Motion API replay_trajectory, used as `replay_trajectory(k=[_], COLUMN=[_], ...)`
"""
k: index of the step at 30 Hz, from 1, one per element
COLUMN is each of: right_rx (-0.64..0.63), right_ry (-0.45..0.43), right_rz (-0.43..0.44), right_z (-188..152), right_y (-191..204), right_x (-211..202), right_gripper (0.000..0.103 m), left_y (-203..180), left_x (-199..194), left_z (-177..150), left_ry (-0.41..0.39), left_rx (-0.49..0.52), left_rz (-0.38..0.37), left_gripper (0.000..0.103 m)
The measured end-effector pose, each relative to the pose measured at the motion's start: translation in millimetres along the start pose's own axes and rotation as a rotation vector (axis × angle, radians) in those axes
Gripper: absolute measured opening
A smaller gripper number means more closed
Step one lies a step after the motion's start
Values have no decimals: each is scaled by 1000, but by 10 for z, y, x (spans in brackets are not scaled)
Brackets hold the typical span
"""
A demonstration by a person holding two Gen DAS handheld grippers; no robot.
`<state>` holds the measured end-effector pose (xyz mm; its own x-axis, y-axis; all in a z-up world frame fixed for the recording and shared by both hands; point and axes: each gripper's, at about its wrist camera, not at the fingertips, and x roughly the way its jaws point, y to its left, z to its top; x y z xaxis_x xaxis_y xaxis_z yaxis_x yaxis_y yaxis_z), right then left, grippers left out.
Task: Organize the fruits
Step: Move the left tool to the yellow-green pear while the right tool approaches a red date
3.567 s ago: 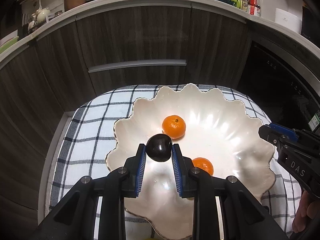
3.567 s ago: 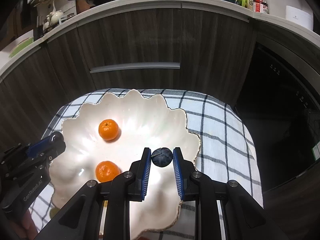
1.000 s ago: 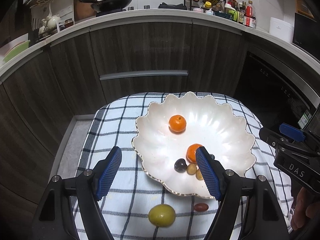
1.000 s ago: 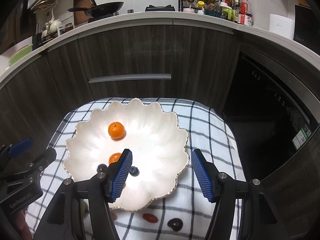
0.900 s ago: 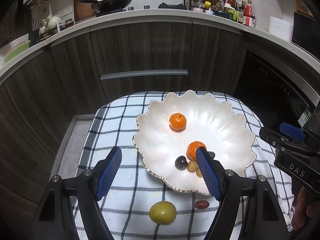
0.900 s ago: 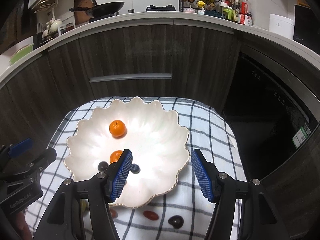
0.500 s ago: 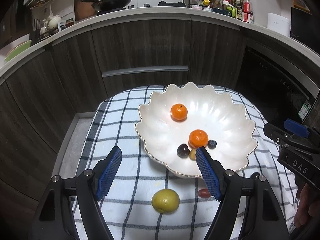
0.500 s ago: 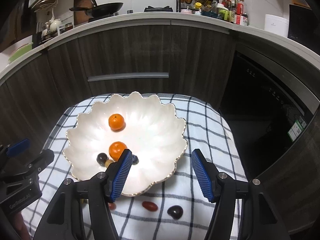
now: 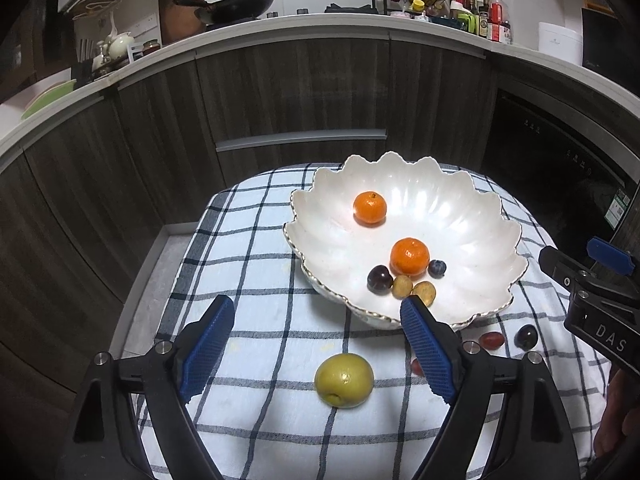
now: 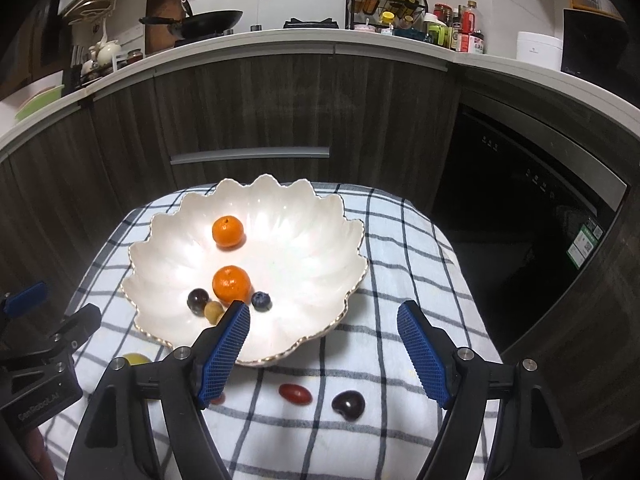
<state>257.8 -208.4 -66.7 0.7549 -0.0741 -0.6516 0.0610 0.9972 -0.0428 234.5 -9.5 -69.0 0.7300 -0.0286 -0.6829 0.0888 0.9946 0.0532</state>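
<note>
below, both grippers are spread wide and grasp nothing: the left gripper [image 9: 316, 344] sits at the bottom of its frame over a yellow-green fruit [image 9: 344, 379] on the checked cloth [image 9: 248, 280], the right gripper [image 10: 324, 344] over a red tomato [image 10: 295, 394] and a dark cherry [image 10: 348, 405]. centre frame, the white bowl [image 10: 320, 216] holds two oranges [image 10: 231, 283], a blueberry [image 10: 261, 301] and small fruits.
</note>
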Motion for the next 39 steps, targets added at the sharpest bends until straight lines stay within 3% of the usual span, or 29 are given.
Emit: replay_trajectory(k=[21,39], right_rx=[-51,-114], right_ry=[9,19], right_rz=[-4,45], right_z=[-443,-639], right_y=[108,217], right_x=[132,282], right_gripper=[77,77], left_y=[-20,-111], left_x=[160,309], left_z=[-462,-636], left_ry=[3,-1], left_rx=[13,43], left_rz=[19,26], left_gripper=[88,88])
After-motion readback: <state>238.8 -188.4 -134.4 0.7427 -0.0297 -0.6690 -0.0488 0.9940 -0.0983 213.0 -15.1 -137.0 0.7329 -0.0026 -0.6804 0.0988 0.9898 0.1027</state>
